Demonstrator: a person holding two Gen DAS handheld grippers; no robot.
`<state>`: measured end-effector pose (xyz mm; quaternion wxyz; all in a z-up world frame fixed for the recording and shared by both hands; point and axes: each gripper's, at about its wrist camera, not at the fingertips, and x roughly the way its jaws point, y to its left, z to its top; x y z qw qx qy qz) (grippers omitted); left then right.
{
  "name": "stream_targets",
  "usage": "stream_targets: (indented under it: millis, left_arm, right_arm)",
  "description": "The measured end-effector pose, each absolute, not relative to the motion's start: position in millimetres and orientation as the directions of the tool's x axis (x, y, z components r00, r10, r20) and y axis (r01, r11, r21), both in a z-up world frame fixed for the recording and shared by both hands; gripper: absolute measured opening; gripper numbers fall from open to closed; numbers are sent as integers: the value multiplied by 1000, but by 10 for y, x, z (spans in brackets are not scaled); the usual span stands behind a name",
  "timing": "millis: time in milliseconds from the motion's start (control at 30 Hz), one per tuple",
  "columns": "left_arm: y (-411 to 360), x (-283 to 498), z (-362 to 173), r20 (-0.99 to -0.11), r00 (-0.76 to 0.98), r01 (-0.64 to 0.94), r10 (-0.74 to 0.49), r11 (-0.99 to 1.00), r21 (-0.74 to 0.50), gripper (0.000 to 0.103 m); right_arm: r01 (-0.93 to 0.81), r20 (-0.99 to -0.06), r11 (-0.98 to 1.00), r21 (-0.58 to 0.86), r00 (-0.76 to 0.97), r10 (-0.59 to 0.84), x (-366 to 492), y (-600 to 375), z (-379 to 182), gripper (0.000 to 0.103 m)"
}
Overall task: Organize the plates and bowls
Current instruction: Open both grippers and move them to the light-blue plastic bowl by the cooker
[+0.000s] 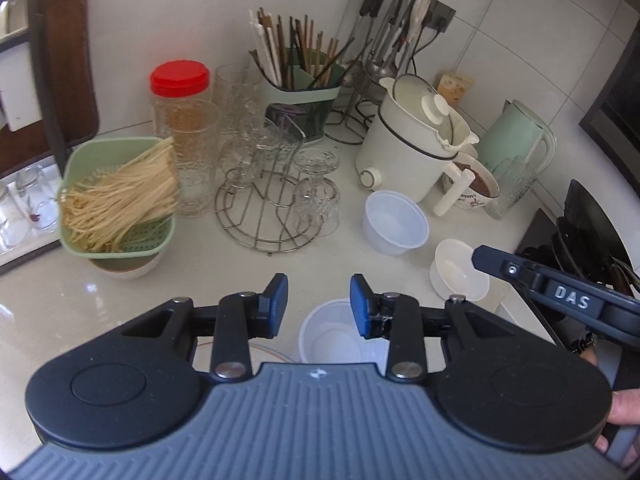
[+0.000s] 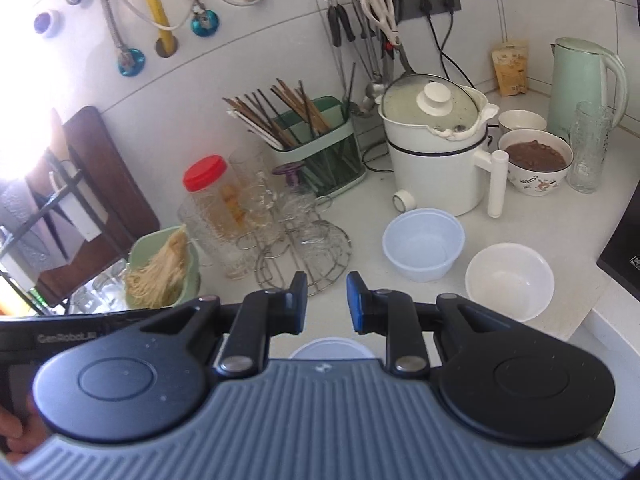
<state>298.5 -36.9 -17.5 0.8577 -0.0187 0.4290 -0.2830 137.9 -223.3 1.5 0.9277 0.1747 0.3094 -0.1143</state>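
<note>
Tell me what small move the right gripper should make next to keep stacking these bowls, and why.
Probably bring the right gripper down toward the white bowl and open wider. Its jaws stand a little apart with nothing between them, too narrow for a rim. That bowl sits empty and alone beside the pale plastic bowl, so it looks like the easiest one to nest.

Both grippers hung tilted downward, the left gripper (image 1: 319, 305) with jaws parted and empty, the right gripper (image 2: 327, 303) with a narrower empty gap, each gripped by a hand (image 1: 616, 410).
</note>
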Motion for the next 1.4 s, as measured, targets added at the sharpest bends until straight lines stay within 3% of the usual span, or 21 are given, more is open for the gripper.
stream_targets:
  millis: [833, 967, 1400]
  left_arm:
    - [-2136, 4213, -1274, -812, 308, 466, -495, 823, -325, 41]
    - [-2356, 4335, -1372, -812, 285, 480, -510, 809, -339, 45]
    - [-2718, 4565, -1674, -835, 252, 451, -489, 823, -346, 42]
  right_arm:
    - [382, -758, 917, 113, 630, -169, 2654, -3818, -895, 26]
    - [401, -789, 909, 109, 591, -167, 2780, -3972, -1042, 26]
    - [403, -833, 900, 168, 546, -89, 2951, -4144, -1410, 26]
